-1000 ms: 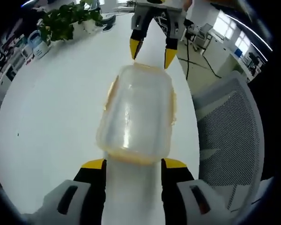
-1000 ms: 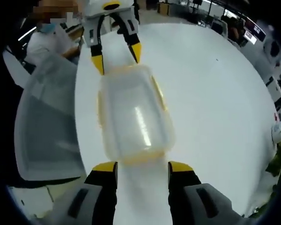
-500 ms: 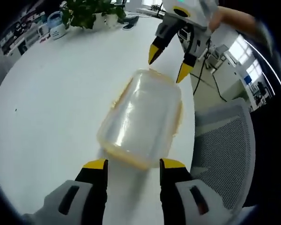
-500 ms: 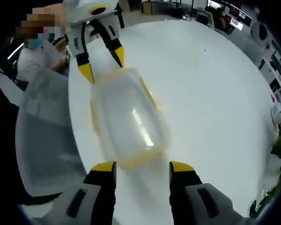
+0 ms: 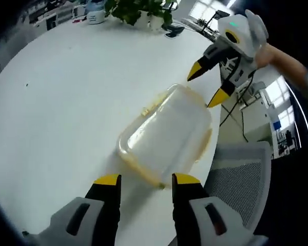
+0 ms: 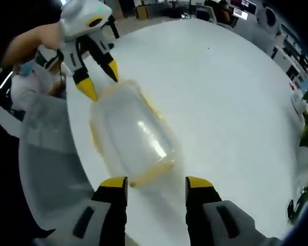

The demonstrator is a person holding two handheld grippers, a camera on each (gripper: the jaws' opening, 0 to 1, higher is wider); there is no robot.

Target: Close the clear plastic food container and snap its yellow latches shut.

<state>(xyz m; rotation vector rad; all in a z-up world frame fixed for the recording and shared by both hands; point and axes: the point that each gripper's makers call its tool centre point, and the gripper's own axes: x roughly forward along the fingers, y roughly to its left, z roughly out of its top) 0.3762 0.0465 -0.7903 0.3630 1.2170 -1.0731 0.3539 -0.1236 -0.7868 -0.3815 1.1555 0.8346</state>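
Left gripper view: the left gripper (image 5: 140, 180) is seen at the bottom, its yellow-tipped black fingers (image 5: 107, 180) spread wide and holding nothing, with the near end of the clear rectangular plastic food container (image 5: 164, 134) lying just beyond the gap between them. The container rests on the round white desk (image 5: 61, 97), close to its edge, with its lid on top; yellow latches (image 5: 203, 146) are seen along its sides, and whether they are snapped down cannot be told. At the far end of the container the right gripper (image 5: 206, 87) is held by a hand (image 5: 277, 59), its two yellow-tipped fingers parted and empty, with the tips just beside the container's far corner. A grey mesh office chair (image 5: 236, 179) stands beside the desk edge, and a green potted plant (image 5: 138, 7) sits at the far side of the desk.

In the right gripper view, the same container (image 6: 131, 130) is seen lying between the two grippers: the right gripper (image 6: 156, 183) at the bottom with fingers wide apart and empty, the left gripper (image 6: 97, 79) at the opposite end, open, its tips near the container's rim. The grey chair (image 6: 46, 159) is seen beside the desk (image 6: 220, 97).
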